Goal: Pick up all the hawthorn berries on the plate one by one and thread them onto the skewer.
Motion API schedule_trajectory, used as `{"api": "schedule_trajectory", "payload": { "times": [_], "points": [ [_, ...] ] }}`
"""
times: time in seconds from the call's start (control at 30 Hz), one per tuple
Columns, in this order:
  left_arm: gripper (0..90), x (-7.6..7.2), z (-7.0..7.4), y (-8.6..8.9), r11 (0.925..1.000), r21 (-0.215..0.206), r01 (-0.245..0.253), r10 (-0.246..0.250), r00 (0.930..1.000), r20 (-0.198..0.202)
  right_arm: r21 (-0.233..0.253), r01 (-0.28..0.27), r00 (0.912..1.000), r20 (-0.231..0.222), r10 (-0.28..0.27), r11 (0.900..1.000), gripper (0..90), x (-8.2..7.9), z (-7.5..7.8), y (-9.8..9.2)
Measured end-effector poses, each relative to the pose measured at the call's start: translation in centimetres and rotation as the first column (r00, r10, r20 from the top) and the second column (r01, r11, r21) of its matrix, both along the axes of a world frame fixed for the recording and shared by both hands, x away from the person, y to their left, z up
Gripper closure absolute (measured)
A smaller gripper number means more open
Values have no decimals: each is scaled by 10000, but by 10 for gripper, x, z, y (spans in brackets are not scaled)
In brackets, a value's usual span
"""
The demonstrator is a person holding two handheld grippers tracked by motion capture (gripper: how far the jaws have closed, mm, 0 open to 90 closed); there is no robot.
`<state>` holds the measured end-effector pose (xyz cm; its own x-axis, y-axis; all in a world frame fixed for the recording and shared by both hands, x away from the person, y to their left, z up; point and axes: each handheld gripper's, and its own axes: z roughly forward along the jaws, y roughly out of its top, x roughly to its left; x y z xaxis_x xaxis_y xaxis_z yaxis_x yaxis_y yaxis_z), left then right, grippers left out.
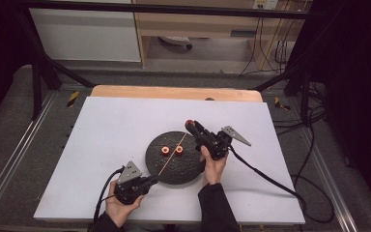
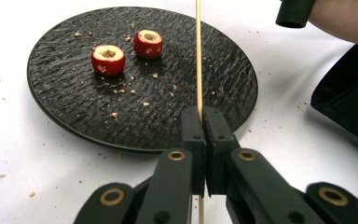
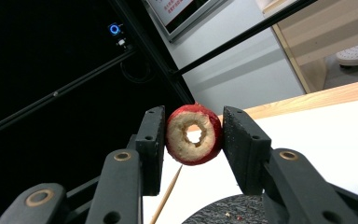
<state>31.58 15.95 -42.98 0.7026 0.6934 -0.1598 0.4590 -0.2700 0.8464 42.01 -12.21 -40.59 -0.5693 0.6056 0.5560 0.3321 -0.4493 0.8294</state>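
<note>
Fruits (image 2: pixel 108 59) — three (one skewer (image 2: pixel 198 65))

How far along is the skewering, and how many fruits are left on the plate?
Nothing looks threaded yet: the skewer appears bare, clamped in the left gripper. In hand: the right gripper holds one cored red fruit raised by the skewer's far end, its hole open and not yet on the stick. Left: two cored fruits on the black plate.

Our left claw (image 1: pixel 150 181) sits low with jaws pressed together; our right claw (image 1: pixel 190 124) is raised, tilted upward, jaws partly closed.
</note>
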Motion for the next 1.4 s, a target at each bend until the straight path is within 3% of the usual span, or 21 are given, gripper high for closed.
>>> {"api": "schedule_trajectory", "payload": {
  "times": [0.43,0.87,1.4],
  "points": [
    [884,0,3,-8,9992,-285,-269,271,9996,55,181,-166,9998,59,165,9997,613,-4,-4,3],
    [886,4,4,-22,9980,-256,-571,575,9983,132,211,-338,9994,-117,341,9992,614,-7,-4,4],
    [886,27,22,-38,9969,-408,-675,683,9975,203,77,-812,9955,-481,815,9967,614,-14,-6,7]
  ]
}}
